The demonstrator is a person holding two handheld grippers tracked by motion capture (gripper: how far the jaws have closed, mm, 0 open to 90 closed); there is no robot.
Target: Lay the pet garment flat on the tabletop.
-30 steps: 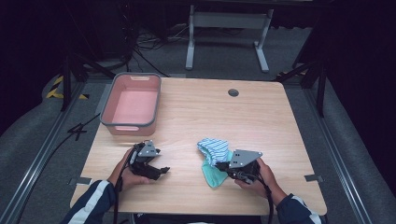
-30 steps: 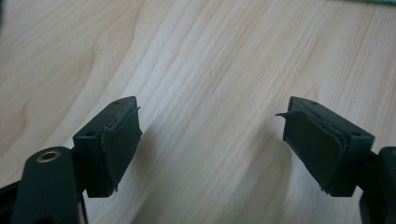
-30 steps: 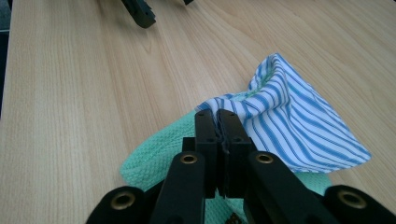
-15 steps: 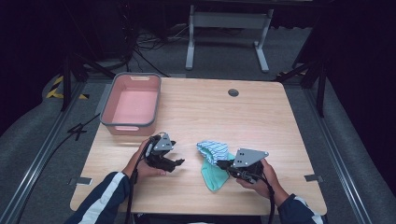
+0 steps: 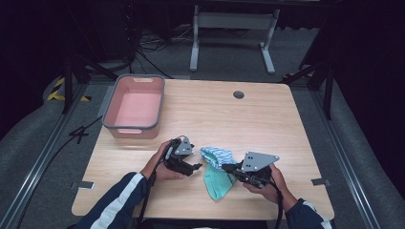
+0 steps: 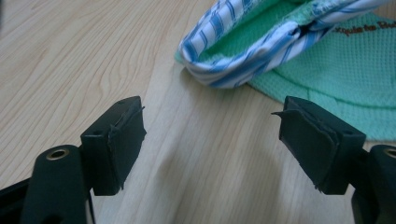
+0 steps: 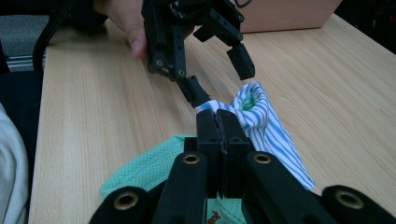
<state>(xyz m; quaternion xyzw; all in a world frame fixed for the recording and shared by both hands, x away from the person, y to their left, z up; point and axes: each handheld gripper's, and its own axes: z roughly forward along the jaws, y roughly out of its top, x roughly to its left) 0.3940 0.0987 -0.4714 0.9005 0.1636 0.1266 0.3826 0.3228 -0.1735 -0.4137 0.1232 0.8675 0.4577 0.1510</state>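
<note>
While the right gripper [image 7: 217, 122] has its jaws pressed together on the blue-and-white striped hem of the green cloth [image 5: 217, 179], the left gripper [image 6: 210, 140] holds its jaws spread, with bare wood between them and nothing pinched; they have just been closing a little. In the left gripper view the striped hem [image 6: 243, 56] lies just beyond the jaw tips, not touching them, its folded edge curling up off the surface [image 5: 267, 124]. In the right gripper view the left gripper [image 7: 219, 70] hangs close over the hem's raised fold, one jaw tip just beside the stripes; whether it touches them I cannot tell.

From the high view the cloth sits near the front edge of the surface, between the two hands, its green body spreading toward the person and its striped end toward the left gripper [image 5: 190, 168]. The right gripper [image 5: 229, 168] lies at the cloth's right side. Ahead of both grippers the wood is open up to the far edge, where a small dark round grommet [image 5: 238, 94] sits. A pink bin [image 5: 136, 129] stands at the far-left part of the surface, well apart from the cloth, its near wall close behind the left hand [image 5: 160, 167].
</note>
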